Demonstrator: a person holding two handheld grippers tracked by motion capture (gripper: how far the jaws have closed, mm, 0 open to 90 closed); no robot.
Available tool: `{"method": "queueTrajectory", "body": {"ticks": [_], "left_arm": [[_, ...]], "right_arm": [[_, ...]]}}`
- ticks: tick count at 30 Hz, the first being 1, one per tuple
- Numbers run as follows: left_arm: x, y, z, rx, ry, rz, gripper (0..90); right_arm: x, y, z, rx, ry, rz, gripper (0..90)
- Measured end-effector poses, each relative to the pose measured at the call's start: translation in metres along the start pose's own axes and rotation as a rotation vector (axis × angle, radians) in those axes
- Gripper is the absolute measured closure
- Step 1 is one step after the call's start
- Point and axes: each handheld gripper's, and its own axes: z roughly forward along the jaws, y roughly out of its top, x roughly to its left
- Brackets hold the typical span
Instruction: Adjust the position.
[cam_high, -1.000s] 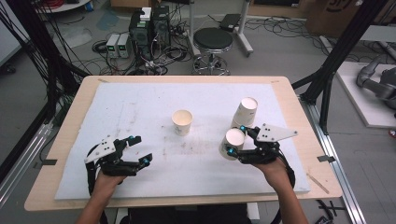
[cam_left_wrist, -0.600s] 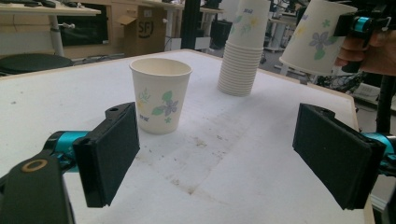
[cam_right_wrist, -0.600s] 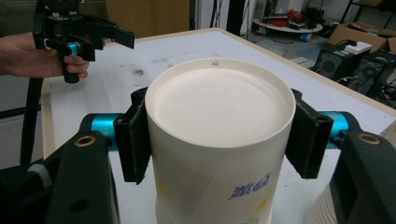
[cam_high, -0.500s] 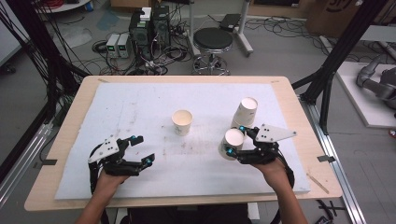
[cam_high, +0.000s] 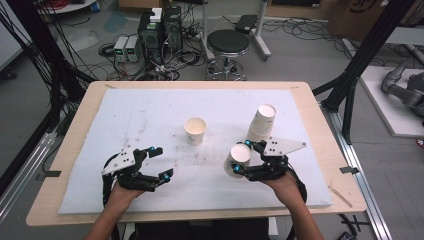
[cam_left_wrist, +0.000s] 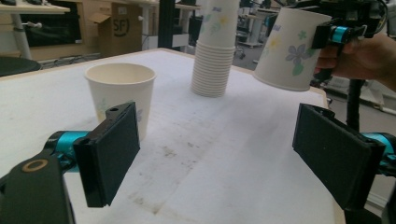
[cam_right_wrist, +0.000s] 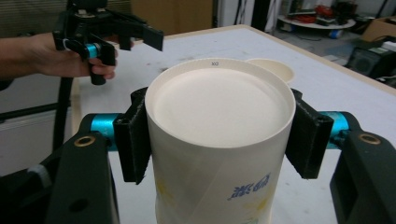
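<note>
So, a paper cup (cam_high: 239, 159) is clamped between the jaws of the right gripper (cam_high: 240, 156), pads pressed against both sides of it, as seen up close in the right gripper view. The cup is held upside down, bottom facing up, lifted off the white table mat (cam_high: 150, 115) and tilted a bit. It's kept just in front of a stack of cups (cam_high: 262, 121), also upside down. One single cup (cam_high: 195, 131) is stood upright near the middle of the mat. The left gripper (cam_high: 160, 162) is parked over the near left part, jaws spread wide with nothing between them.
</note>
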Motion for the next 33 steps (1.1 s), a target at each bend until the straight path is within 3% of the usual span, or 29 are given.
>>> {"method": "queueTrajectory", "body": {"ticks": [7, 13, 19, 33], "left_arm": [[-0.010, 0.003, 0.010, 0.019, -0.060, 0.031, 15.0], [-0.016, 0.002, 0.019, 0.011, -0.080, 0.102, 15.2], [-0.024, 0.001, 0.034, 0.052, -0.148, 0.077, 15.0], [-0.033, 0.001, 0.065, 0.069, -0.218, 0.093, 15.0]], "right_arm": [[0.007, 0.004, 0.021, 0.008, 0.070, -0.009, 34.7], [0.013, 0.007, 0.037, 0.019, 0.117, -0.014, 34.7], [0.018, 0.009, 0.049, 0.021, 0.148, -0.025, 34.8], [0.025, 0.014, 0.057, 0.017, 0.187, -0.031, 34.8]]}}
